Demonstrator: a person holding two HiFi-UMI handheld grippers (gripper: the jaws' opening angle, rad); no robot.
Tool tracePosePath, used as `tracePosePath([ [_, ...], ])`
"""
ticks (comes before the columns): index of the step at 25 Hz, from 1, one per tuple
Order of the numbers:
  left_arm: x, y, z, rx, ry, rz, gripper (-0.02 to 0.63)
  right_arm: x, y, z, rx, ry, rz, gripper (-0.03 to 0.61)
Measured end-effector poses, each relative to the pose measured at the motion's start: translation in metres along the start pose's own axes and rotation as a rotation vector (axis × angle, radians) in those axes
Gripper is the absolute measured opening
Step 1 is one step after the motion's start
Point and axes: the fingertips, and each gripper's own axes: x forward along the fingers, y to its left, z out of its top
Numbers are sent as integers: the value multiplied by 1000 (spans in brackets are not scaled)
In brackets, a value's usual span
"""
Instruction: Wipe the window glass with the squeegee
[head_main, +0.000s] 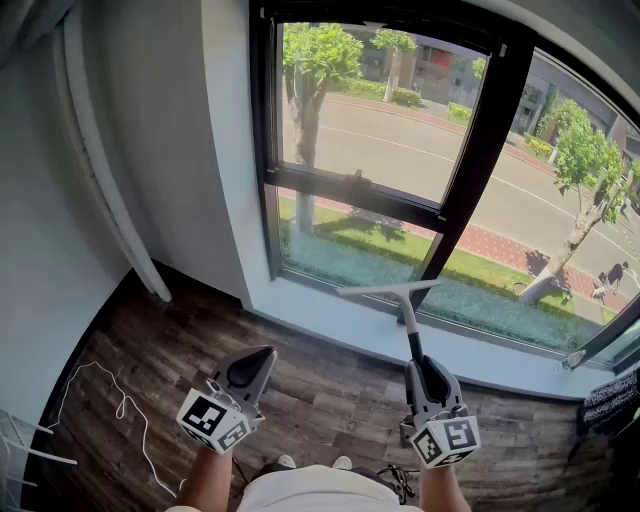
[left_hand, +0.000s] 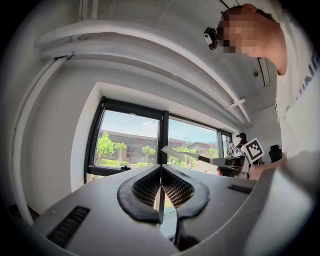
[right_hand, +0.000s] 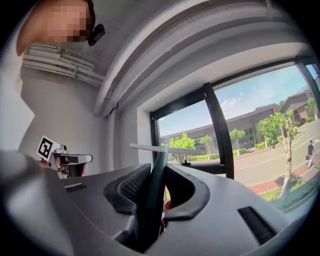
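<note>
A squeegee (head_main: 398, 300) with a pale blade and dark handle points up toward the lower window glass (head_main: 350, 255). My right gripper (head_main: 421, 368) is shut on its handle (right_hand: 152, 195); the blade (right_hand: 165, 148) shows above the jaws in the right gripper view, short of the window. My left gripper (head_main: 252, 361) hangs low at the left over the floor, its jaws shut with nothing between them (left_hand: 161, 184). From the left gripper view the squeegee (left_hand: 182, 155) and right gripper (left_hand: 235, 162) appear at the right.
A black-framed window (head_main: 478, 150) with a white sill (head_main: 330, 320) stands ahead. A white wall (head_main: 150, 140) and a slanted white pipe (head_main: 115, 200) are at the left. A white cord (head_main: 120, 405) lies on the wooden floor (head_main: 320, 390). Dark objects (head_main: 610, 400) sit at the right.
</note>
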Motion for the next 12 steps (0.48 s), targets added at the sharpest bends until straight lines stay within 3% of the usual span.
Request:
tracePosePath([
  [12, 3, -5, -4, 10, 13, -4, 22, 1, -2, -3, 20, 5, 16, 98],
])
